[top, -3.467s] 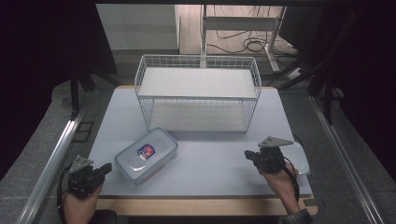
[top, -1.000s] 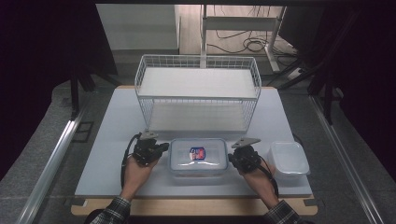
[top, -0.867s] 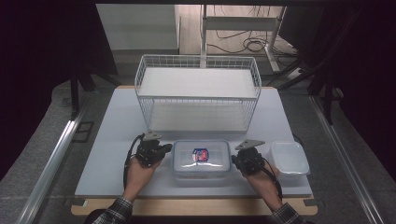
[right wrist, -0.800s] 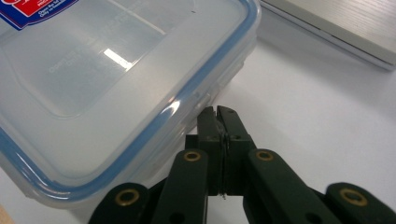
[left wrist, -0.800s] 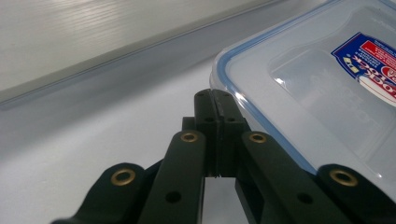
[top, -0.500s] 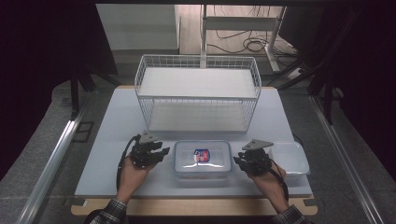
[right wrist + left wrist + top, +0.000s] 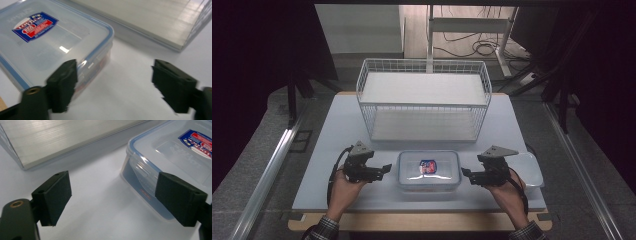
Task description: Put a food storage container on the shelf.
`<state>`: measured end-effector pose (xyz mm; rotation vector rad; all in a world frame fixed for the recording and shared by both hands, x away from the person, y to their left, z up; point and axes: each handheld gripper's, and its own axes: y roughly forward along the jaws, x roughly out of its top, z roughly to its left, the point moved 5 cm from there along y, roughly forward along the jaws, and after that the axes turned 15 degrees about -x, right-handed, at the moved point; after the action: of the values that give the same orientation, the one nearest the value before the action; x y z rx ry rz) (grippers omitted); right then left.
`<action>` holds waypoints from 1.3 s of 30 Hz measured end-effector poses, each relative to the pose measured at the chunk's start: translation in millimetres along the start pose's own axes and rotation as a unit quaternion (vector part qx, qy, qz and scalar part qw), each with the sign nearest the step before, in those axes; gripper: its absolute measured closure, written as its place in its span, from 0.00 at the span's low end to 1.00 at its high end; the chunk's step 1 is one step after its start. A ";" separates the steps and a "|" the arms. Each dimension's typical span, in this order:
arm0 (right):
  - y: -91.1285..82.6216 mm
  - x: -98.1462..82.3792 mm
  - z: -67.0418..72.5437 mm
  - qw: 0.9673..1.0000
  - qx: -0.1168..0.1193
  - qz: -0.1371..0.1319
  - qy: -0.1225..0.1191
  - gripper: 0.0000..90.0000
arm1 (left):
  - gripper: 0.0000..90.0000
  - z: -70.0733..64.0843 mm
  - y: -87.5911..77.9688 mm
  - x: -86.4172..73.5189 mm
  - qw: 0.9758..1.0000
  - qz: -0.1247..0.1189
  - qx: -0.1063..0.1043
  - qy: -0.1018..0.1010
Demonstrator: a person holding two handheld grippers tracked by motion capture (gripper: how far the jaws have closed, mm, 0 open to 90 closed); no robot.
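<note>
A clear lidded food container [image 7: 428,170] with a red and blue label lies flat on the white table [image 7: 337,130], in front of the wire basket. My left gripper [image 7: 385,169] sits just off its left end and my right gripper [image 7: 465,173] just off its right end. Both have just been opening their jaws. In the left gripper view, my left gripper [image 7: 112,197] stands open, the container's [image 7: 175,157] clip end beside the right pad [image 7: 180,197]. In the right gripper view, my right gripper [image 7: 115,85] is open too, the container [image 7: 50,37] behind its left pad [image 7: 62,83]. Neither presses on it.
A white wire basket [image 7: 424,100] with a shelf stands at the back middle of the table. A second clear tub [image 7: 532,167], without a lid, sits behind my right hand near the table's right edge. Bare table lies to the far left.
Both grippers have let go of the container's ends, opened their jaws and drawn a little outward from it. The container stays in the middle front of the table.
</note>
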<state>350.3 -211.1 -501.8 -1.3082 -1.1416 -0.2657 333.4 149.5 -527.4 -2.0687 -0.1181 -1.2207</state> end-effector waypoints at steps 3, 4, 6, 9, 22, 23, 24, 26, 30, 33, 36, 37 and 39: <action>-0.2 2.7 3.3 1.000 0.014 -0.009 -0.002 0.15 | 0.10 -2.7 -1.4 1.7 1.000 -0.010 -0.011 0.008; -0.2 3.3 4.3 1.000 0.018 -0.010 -0.003 0.14 | 0.10 -3.5 -2.3 2.6 1.000 -0.011 -0.018 0.005; 0.0 4.9 7.0 1.000 0.026 -0.013 -0.003 0.11 | 0.09 -5.1 -3.5 3.9 0.999 -0.015 -0.030 -0.002; 0.8 6.8 10.8 0.999 0.035 -0.014 -0.007 0.08 | 0.08 -8.5 -2.5 5.3 1.000 -0.010 -0.028 -0.003; 10.6 13.0 28.7 0.998 0.056 0.013 -0.015 0.01 | 0.04 -34.4 21.9 15.6 0.994 0.010 -0.106 -0.017; 11.9 13.4 30.1 0.998 0.057 0.015 -0.010 0.01 | 0.04 -35.2 24.3 16.2 0.993 0.013 -0.113 -0.022; 13.6 13.5 31.3 0.998 0.059 0.019 -0.006 0.01 | 0.04 -35.3 26.7 16.7 0.993 0.017 -0.116 -0.025; 17.4 13.3 33.7 0.997 0.066 0.032 -0.005 0.00 | 0.04 -33.9 31.5 17.0 0.992 0.022 -0.119 -0.030; 24.1 13.0 36.6 0.995 0.088 0.053 0.012 0.02 | 0.04 -29.7 40.9 14.7 0.990 0.036 -0.128 -0.042; 30.2 11.7 37.8 0.991 0.110 0.070 0.032 0.02 | 0.03 -27.1 48.1 11.1 0.987 0.047 -0.142 -0.057; 35.3 10.7 37.4 0.986 0.131 0.085 0.060 0.02 | 0.03 -27.8 54.3 8.3 0.981 0.056 -0.169 -0.074; 36.9 10.0 36.8 0.984 0.139 0.087 0.065 0.03 | 0.02 -28.5 55.9 7.5 0.979 0.061 -0.178 -0.076; 39.1 7.9 37.0 0.979 0.158 0.097 0.079 0.03 | 0.00 -30.1 58.0 6.9 0.978 0.064 -0.180 -0.079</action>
<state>363.5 -164.0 -525.6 -1.0851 -0.8740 -0.0399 339.4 86.2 -544.1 -2.4446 0.1741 -1.0566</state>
